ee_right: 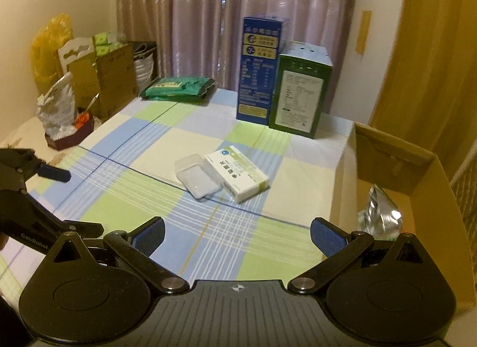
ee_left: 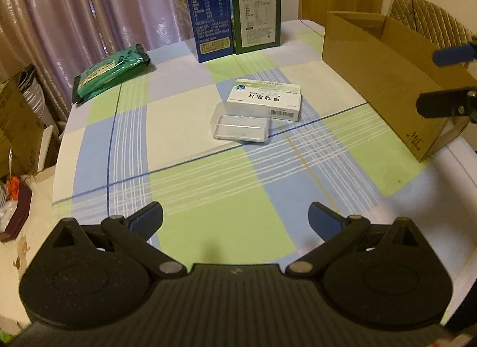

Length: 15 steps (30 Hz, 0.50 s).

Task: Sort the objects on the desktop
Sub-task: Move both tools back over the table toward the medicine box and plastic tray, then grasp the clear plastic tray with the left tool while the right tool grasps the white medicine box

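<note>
Both grippers, left [ee_left: 235, 218] and right [ee_right: 237, 235], are held empty with fingers spread; a medicine box [ee_left: 265, 99] beside a clear plastic case [ee_left: 240, 125] awaits pickup mid-counter [ee_left: 208, 198], presumably for the cardboard box [ee_right: 417, 174].

Clear glossy plastic case [ee_left: 240, 127]; matt cardboard box [ee_left: 384, 78]; woven checked cloth [ee_left: 208, 186]

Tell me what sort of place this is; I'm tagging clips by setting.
Most likely a room in a home, not a lab: a table under a checked cloth, long curtains behind it, and bags and cartons stacked at the side. A medicine box lies on the cloth.
</note>
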### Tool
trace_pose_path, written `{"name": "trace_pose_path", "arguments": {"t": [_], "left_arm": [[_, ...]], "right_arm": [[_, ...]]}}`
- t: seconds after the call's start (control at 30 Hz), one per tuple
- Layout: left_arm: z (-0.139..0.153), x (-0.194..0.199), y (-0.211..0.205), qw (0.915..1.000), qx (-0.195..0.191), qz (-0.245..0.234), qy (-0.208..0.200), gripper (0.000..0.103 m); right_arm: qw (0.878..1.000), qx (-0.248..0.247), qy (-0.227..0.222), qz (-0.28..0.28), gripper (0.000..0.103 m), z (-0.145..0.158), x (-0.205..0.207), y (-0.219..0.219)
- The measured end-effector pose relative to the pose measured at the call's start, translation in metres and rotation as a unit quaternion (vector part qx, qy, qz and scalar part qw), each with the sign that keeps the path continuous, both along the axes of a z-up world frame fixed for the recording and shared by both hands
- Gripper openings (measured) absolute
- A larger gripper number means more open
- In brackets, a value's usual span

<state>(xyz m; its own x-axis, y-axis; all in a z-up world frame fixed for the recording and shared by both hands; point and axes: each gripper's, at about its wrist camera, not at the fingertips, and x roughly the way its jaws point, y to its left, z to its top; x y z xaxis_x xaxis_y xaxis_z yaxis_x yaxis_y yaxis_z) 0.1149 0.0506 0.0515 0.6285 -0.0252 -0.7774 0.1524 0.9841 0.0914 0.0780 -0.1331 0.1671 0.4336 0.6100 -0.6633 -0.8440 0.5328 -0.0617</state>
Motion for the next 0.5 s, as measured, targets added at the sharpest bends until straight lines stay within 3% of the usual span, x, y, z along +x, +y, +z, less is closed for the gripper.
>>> {"name": "trace_pose_path", "arguments": {"t": [0.2,0.5], "left_arm": [[-0.007,0.040,0.005,0.9994,0.004,-0.033,0.008,0.102],[-0.028,0.099,0.002,0.9972,0.008,-0.073,0.011,0.102]], "right_arm": [[0.997,-0.046,-0.011,0.055,0.101,-0.012,0.026,0.035],[0.980,-0.142,-0.043,0.134,0.101,-0.035,0.069,0.094]]}}
